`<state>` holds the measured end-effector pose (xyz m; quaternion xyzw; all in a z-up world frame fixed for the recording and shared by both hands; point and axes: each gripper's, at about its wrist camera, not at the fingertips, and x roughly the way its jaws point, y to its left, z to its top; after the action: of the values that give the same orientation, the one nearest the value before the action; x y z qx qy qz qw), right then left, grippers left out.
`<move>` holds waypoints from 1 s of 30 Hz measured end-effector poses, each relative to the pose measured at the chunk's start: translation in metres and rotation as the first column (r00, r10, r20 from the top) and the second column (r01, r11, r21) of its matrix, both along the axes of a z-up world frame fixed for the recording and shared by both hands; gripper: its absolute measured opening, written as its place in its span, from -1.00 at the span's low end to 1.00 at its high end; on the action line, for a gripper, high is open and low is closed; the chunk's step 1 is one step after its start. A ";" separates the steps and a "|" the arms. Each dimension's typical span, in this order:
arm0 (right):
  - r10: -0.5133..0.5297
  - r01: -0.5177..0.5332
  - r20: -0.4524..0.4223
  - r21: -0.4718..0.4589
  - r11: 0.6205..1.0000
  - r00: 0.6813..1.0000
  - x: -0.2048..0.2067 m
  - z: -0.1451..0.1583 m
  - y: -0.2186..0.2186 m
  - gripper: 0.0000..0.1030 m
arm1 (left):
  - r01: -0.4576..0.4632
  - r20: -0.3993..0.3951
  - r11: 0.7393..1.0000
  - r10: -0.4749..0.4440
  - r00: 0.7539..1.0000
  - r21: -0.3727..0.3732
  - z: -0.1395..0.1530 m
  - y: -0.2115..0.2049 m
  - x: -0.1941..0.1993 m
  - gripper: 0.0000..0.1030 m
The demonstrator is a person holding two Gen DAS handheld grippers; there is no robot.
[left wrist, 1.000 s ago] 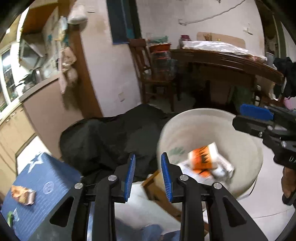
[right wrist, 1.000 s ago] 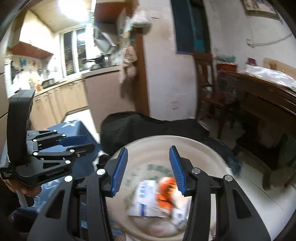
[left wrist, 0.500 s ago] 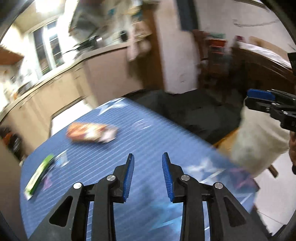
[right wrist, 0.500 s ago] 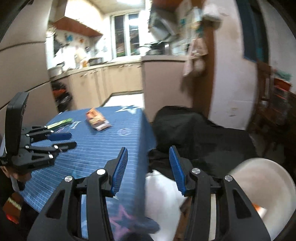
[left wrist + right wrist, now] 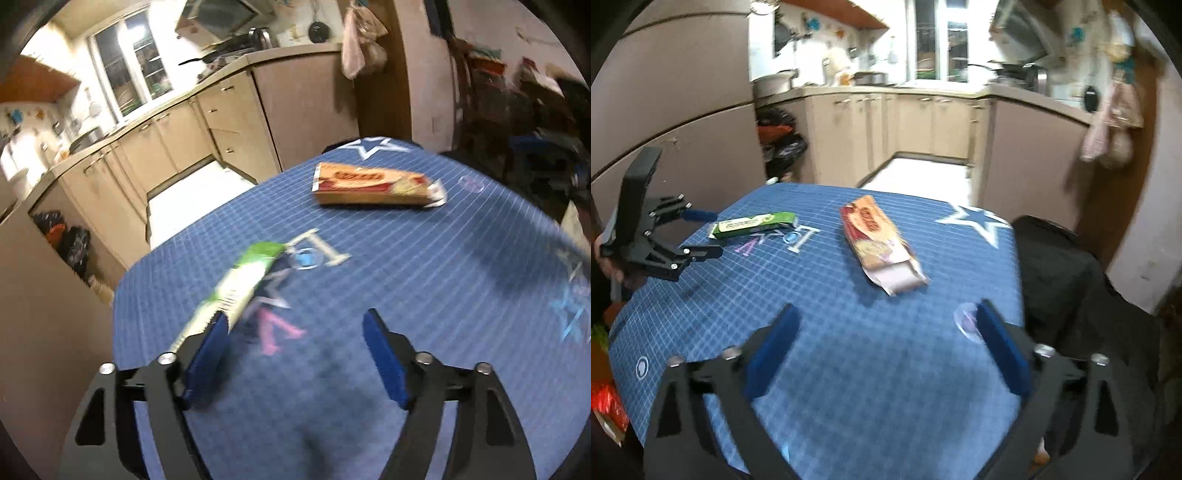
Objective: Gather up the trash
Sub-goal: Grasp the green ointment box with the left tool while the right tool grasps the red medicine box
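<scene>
Left wrist view: your left gripper fingers just spread, nothing between them.
Right gripper: likewise released, empty.
Trash: green pack near left, orange wrapper far, both on tabletop.
Meaning: you've swung back from the bin; grab next.

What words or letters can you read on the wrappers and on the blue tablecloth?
Green wrapper: it has print, too small and blurred to read.
Orange and red wrapper: a red band carries a name, too blurred to read.
Blue tablecloth: large pale letters lie beside the green wrapper, seen upside down and partly covered; no word can be made out.
White star on the tablecloth: a sign, with no writing.
</scene>
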<state>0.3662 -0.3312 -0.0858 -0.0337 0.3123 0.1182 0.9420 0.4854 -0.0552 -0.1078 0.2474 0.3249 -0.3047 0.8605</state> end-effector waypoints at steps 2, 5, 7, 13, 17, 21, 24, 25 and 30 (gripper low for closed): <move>0.053 -0.053 -0.046 0.004 0.999 0.997 0.030 -0.002 0.006 0.89 | 0.041 -0.035 0.999 -0.041 0.999 0.015 -0.006 0.012 0.019 0.59; 0.097 -0.100 -0.149 -0.014 0.995 0.984 0.075 -0.013 0.018 0.89 | 0.090 -0.072 0.995 -0.086 0.994 0.043 -0.016 0.023 0.041 0.59; 0.117 -0.125 -0.172 -0.036 0.991 0.978 0.091 -0.018 0.024 0.89 | 0.122 -0.086 0.992 -0.119 0.989 0.038 -0.022 0.024 0.047 0.59; 0.149 -0.168 -0.233 -0.066 0.983 0.961 0.130 -0.032 0.028 0.89 | 0.188 -0.107 0.981 -0.182 0.978 0.054 -0.035 0.022 0.063 0.61; 0.145 -0.162 -0.260 -0.045 0.986 0.955 0.145 -0.040 0.021 0.89 | 0.192 -0.117 0.980 -0.185 0.976 0.050 -0.040 0.029 0.076 0.62; 0.136 -0.158 -0.279 -0.057 0.986 0.951 0.148 -0.053 0.024 0.35 | 0.179 -0.159 0.984 -0.177 0.971 -0.001 -0.041 0.032 0.080 0.51; 0.118 -0.133 -0.260 -0.043 0.990 0.958 0.142 -0.054 0.024 0.30 | 0.168 -0.153 0.985 -0.173 0.973 -0.043 -0.039 0.037 0.074 -0.17; 0.108 -0.122 -0.252 -0.041 0.992 0.962 0.137 -0.054 0.025 0.28 | 0.152 -0.149 0.987 -0.157 0.976 -0.045 -0.039 0.037 0.072 -0.19; 0.068 -0.081 -0.234 -0.045 0.996 0.970 0.105 -0.054 0.032 0.24 | 0.087 -0.090 0.995 -0.091 0.992 -0.043 -0.036 0.034 0.041 -0.25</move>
<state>0.4714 -0.2996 -0.1394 -0.0570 0.4219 0.1478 0.8927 0.5265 -0.0213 -0.1435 0.2304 0.3466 -0.3602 0.8349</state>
